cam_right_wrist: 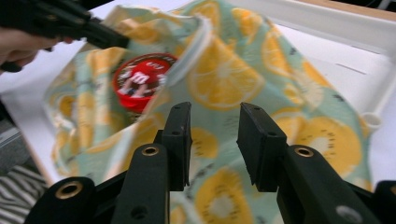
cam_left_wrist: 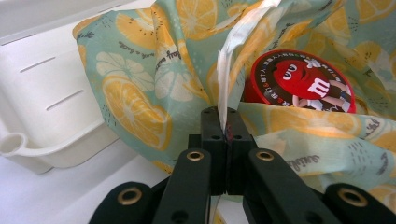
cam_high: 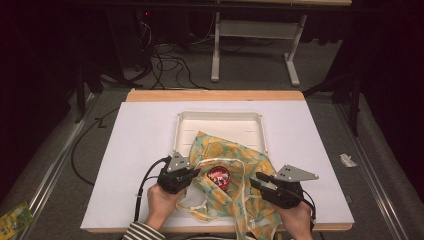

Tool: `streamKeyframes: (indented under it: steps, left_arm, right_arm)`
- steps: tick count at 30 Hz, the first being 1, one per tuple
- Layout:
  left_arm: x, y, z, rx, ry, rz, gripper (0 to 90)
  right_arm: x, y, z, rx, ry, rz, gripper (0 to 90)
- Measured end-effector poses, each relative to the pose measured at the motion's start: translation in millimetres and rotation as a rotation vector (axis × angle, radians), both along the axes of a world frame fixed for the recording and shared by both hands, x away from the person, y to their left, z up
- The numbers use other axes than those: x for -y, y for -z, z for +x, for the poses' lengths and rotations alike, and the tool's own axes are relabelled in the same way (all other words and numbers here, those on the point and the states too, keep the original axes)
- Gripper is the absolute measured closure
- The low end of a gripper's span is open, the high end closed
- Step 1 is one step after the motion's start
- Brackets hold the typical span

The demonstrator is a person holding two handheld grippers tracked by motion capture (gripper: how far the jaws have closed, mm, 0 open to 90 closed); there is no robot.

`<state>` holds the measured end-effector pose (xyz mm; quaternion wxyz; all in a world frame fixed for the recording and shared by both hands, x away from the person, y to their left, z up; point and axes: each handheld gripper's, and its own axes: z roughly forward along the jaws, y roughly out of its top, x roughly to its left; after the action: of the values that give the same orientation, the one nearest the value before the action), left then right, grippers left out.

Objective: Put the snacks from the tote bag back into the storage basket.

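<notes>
A cloth bag (cam_high: 226, 150) printed with orange slices on pale green lies on the white board, its far end resting in a white tray (cam_high: 220, 120). A red M&M's can (cam_high: 218, 176) sits in the bag's open mouth. My left gripper (cam_high: 196, 173) is shut on the bag's rim and white strap (cam_left_wrist: 229, 70), just left of the can (cam_left_wrist: 303, 84). My right gripper (cam_high: 256, 179) hovers open over the bag (cam_right_wrist: 233, 79) to the right of the can (cam_right_wrist: 140, 79), with nothing between its jaws. The left gripper (cam_right_wrist: 122, 41) appears at the top left of the right gripper view.
The white board (cam_high: 140, 150) covers a wooden table (cam_high: 215, 95). The tray's rim (cam_left_wrist: 46, 149) lies just left of the left gripper. Cables and a desk frame (cam_high: 216, 55) stand on the floor behind. A green packet (cam_high: 12, 217) lies on the floor at the lower left.
</notes>
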<state>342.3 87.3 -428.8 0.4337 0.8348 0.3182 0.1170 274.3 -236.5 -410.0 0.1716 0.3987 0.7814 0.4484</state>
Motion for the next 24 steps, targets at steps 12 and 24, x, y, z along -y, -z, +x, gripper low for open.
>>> streamKeyframes:
  steps: [12,24]
  left_arm:
    - [1.2,0.5,-0.4,0.001,-0.002,-0.004,90.0]
    - [-2.4,-1.6,-1.9,0.013,-0.002,0.001,89.9]
  right_arm:
    - [-16.5,-11.2,-16.6,0.017,-0.047,0.038,58.8]
    - [-33.4,-3.9,3.3,-0.033,-0.064,-0.017,76.4]
